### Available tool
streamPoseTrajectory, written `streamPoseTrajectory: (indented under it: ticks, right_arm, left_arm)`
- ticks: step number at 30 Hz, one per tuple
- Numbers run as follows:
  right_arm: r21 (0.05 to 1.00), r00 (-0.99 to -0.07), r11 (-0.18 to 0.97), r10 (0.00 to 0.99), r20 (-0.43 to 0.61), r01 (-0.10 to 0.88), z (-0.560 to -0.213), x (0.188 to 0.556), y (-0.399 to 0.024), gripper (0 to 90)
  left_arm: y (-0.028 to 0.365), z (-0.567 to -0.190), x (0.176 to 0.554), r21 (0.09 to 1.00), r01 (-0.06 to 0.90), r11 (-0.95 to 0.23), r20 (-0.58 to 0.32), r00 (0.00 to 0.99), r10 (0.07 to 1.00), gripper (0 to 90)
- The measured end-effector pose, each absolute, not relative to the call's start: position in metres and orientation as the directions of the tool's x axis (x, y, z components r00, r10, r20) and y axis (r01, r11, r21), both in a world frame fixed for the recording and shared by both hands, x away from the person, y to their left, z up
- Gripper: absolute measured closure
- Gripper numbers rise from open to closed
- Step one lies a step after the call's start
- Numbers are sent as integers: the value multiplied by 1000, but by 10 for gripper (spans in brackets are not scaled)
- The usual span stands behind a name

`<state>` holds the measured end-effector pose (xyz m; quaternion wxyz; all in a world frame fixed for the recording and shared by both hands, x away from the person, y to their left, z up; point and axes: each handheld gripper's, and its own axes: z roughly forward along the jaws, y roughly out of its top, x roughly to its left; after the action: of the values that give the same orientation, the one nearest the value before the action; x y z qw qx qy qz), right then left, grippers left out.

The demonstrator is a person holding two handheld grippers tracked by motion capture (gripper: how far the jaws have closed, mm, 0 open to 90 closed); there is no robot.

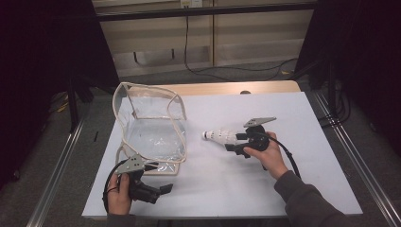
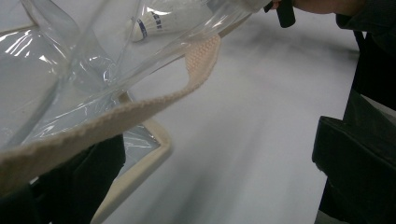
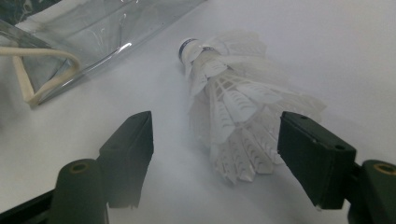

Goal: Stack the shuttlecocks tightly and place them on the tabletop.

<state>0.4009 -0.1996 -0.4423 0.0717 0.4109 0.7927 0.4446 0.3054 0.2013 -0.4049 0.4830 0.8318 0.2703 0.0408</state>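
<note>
A stack of white feather shuttlecocks (image 1: 218, 135) lies on its side on the white mat, cork end toward the bag. My right gripper (image 1: 231, 143) is open around its feathered end. In the right gripper view the shuttlecocks (image 3: 233, 107) lie between the two spread jaws of my right gripper (image 3: 215, 126), the right jaw close against the feathers, the left one apart. A clear plastic bag (image 1: 151, 127) with beige trim stands open at the left. My left gripper (image 1: 160, 177) is open at the bag's near corner. The beige trim (image 2: 116, 116) crosses over its left jaw.
The white mat (image 1: 283, 189) covers a wooden table (image 1: 227, 88). Metal rails (image 1: 61, 161) run along both sides. A black cable (image 1: 236, 70) lies on the floor beyond the table. Through the bag (image 2: 70, 70) the shuttlecocks (image 2: 159, 21) show in the left gripper view.
</note>
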Motion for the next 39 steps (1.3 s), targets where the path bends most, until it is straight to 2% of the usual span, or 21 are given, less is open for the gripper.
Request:
streamPoseTrajectory:
  ticks: [16, 28, 39]
  right_arm:
    - [758, -644, 271, 726, 243, 593, -450, 406, -180, 282]
    - [763, -622, 260, 749, 227, 592, -452, 411, -172, 335]
    - [769, -604, 260, 772, 198, 584, -457, 416, -164, 494]
  left_arm:
    - [201, -405, 305, 827, 410, -385, -194, 850, 489, 28]
    - [201, -405, 306, 828, 409, -383, -195, 851, 488, 28]
    - [202, -405, 307, 827, 407, -387, -192, 852, 486, 28]
